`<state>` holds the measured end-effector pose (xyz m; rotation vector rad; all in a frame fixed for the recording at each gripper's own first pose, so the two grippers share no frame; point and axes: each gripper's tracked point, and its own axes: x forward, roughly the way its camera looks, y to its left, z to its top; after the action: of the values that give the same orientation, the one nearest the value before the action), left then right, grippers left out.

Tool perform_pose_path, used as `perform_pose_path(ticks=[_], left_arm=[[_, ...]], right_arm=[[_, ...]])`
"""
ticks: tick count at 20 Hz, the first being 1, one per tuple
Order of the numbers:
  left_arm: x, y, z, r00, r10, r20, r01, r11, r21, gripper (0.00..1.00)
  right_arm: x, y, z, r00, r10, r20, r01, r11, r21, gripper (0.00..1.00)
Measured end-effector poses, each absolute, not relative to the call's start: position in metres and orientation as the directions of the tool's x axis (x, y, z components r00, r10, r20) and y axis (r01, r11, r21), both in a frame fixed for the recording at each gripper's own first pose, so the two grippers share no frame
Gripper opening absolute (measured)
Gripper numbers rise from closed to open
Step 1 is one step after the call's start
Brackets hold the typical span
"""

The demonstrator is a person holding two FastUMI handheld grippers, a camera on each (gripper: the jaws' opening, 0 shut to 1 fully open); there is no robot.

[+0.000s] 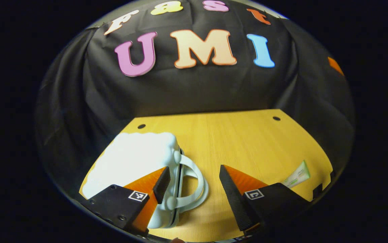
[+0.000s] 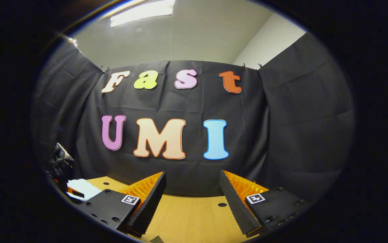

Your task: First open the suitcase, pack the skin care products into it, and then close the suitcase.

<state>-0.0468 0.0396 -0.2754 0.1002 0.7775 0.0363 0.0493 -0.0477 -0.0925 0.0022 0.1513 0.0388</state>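
Suitcase shut; both claws wide open, empty.
Small pale-blue hard-shell suitcase (image 1: 136,165) looks rigid, light, slippery; best hold: its looped handle (image 1: 194,184), between left claw (image 1: 192,189) fingers.

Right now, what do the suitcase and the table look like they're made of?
Suitcase: seemingly hard moulded plastic, pale and smooth, judging by its ribbed shell, rounded edges and matching loop handle. Table: wood or wood-look laminate, going by the fine straight grain and even, faintly glossy yellow surface; which one I can't tell.
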Motion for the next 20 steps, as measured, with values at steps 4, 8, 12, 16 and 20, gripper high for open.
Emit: perform_pose_path(ticks=[4, 8, 12, 16, 20], left_arm=[[-0.045, 0.038, -0.314, 0.611, 0.041, -0.791, 0.028, 0.997, 0.073, 0.84], [-0.038, 0.032, -0.342, 0.510, 0.023, -0.860, 0.062, 0.996, 0.063, 0.77], [-0.040, 0.024, -0.369, 0.404, 0.012, -0.915, 0.061, 0.997, 0.040, 0.74], [-0.039, 0.027, -0.376, 0.368, 0.014, -0.930, 0.044, 0.998, 0.033, 0.67], [-0.038, 0.037, -0.372, 0.354, 0.013, -0.935, 0.028, 0.999, 0.024, 0.24]], right_arm=[[0.046, -0.049, -0.084, 0.988, -0.007, -0.156, -0.005, 0.997, -0.077, 0.98], [0.042, -0.043, -0.087, 0.984, -0.016, -0.176, -0.010, 0.989, -0.148, 0.98], [0.041, -0.040, -0.086, 0.982, -0.026, -0.189, -0.010, 0.983, -0.184, 0.98], [0.040, -0.032, -0.094, 0.979, -0.011, -0.204, -0.029, 0.981, -0.193, 0.98], [0.040, -0.028, -0.093, 0.980, -0.002, -0.200, -0.034, 0.984, -0.178, 0.98]])
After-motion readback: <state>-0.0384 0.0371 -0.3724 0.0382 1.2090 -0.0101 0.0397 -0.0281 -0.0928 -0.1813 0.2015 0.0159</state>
